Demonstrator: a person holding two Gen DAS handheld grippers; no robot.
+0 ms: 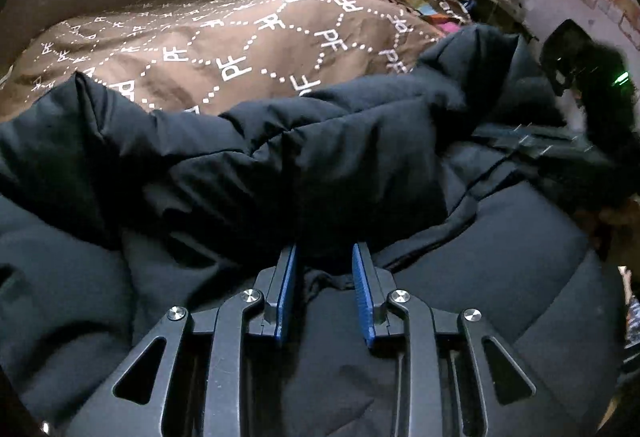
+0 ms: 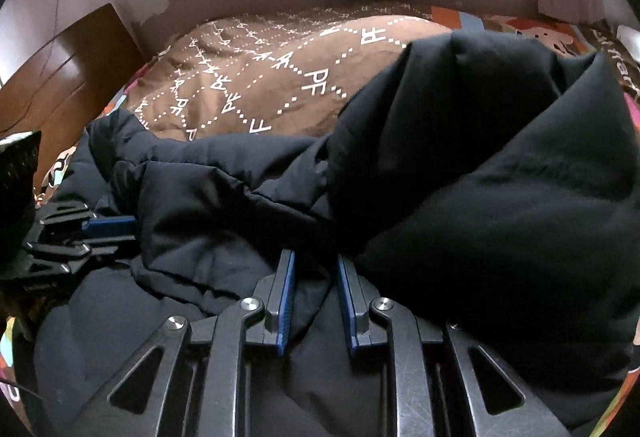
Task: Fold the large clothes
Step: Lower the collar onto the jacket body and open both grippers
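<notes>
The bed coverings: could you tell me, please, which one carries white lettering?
The brown duvet, printed with white dotted diamonds and PF letters; the colourful cartoon-print sheet beyond it is orange and multicoloured.

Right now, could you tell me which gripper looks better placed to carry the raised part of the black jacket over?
Probably the right gripper: the tall raised fold of the black puffer jacket stands at its fingertips. The left gripper pinches a lower fold.
</notes>
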